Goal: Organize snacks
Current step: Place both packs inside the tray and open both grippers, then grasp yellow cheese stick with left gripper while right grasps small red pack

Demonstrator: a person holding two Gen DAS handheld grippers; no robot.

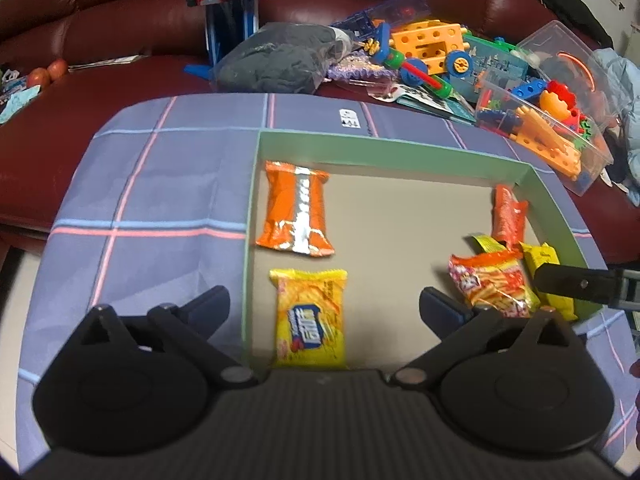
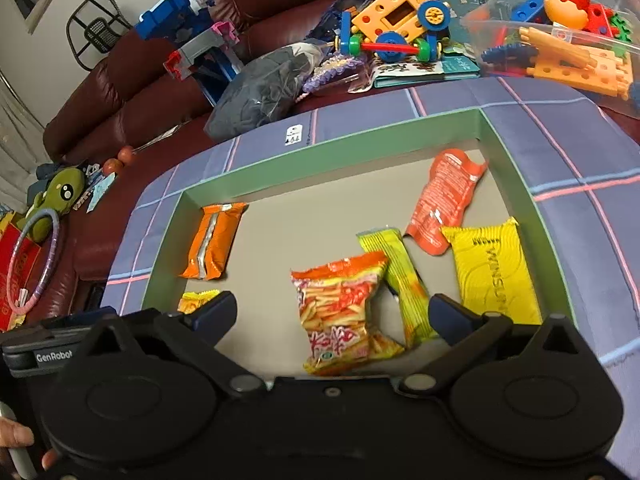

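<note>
A green-rimmed shallow box [image 1: 392, 148] [image 2: 332, 138] lies on a blue plaid cloth and holds several snack packs. At its left lie an orange pack [image 1: 296, 210] [image 2: 212, 240] and a yellow cracker pack [image 1: 310, 318] [image 2: 196, 300]. At its right lie a fries-print pack [image 2: 344, 312] [image 1: 496, 284], a green-yellow stick pack [image 2: 400, 276], a red-orange pack [image 2: 444, 200] [image 1: 508, 216] and a yellow pack [image 2: 492, 272] [image 1: 548, 272]. My left gripper [image 1: 324, 308] is open and empty above the yellow cracker pack. My right gripper [image 2: 332, 316] is open and empty above the fries-print pack.
The cloth [image 1: 160, 200] covers a surface in front of a dark red leather sofa [image 1: 120, 20]. On the sofa lie a grey bagged bundle [image 1: 280, 60], building toys [image 1: 428, 48], a clear toy bin [image 1: 552, 108] and a blue toy tower [image 1: 232, 8]. A green plush [image 2: 56, 196] lies far left.
</note>
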